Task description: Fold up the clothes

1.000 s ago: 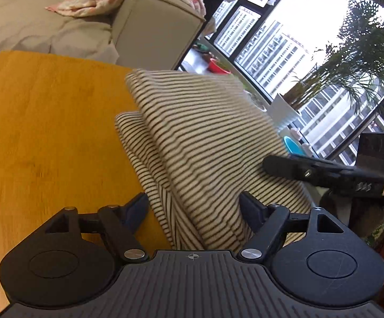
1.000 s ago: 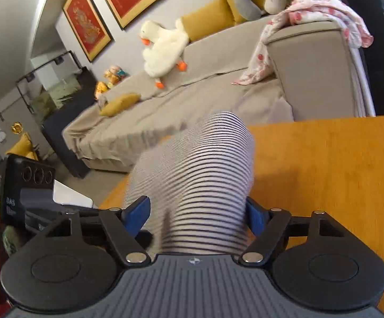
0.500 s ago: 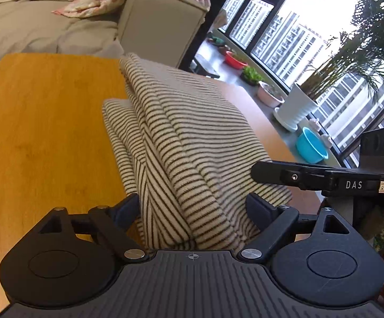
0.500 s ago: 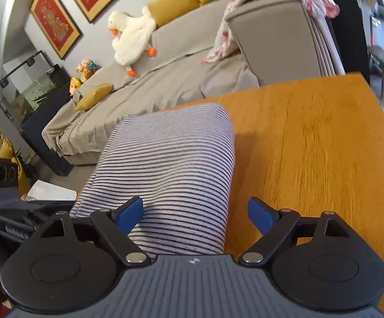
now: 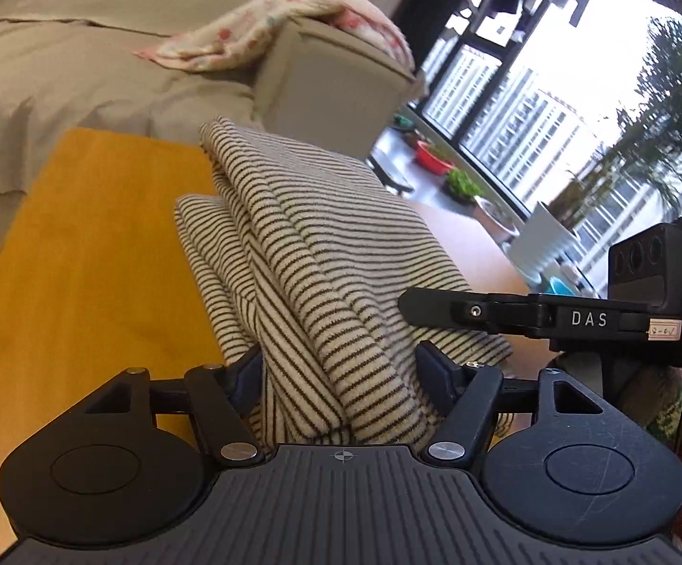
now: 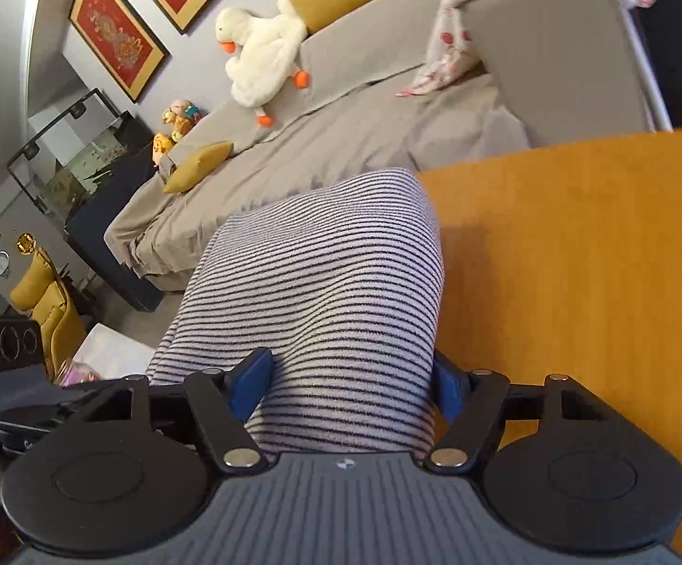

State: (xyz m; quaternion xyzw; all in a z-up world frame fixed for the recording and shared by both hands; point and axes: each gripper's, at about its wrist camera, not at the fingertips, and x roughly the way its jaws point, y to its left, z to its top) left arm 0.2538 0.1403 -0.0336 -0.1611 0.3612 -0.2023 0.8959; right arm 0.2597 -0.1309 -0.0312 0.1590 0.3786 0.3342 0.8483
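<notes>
A folded black-and-white striped garment (image 5: 322,245) lies lengthwise on the yellow wooden table (image 5: 82,259). My left gripper (image 5: 341,372) clamps its near end, with the thick folds bunched between both blue pads. The right gripper (image 5: 435,307) reaches in from the right, one finger lying over the garment's right edge. In the right wrist view the same striped garment (image 6: 331,282) fills the gap of my right gripper (image 6: 350,381), pressed against both pads. The left gripper's body (image 6: 11,400) shows at the left edge of that view.
A grey sofa (image 5: 82,70) with an armrest (image 5: 331,75) stands just beyond the table's far edge, a floral cloth (image 5: 256,23) draped on it. A plush duck (image 6: 261,61) sits on the sofa. Bare tabletop (image 6: 576,259) spreads right of the garment. Potted plants (image 5: 548,235) line the window.
Both grippers' fingers have closed inward onto the garment's near end since half a second ago. The views have tilted up slightly, showing more of the sofa.
</notes>
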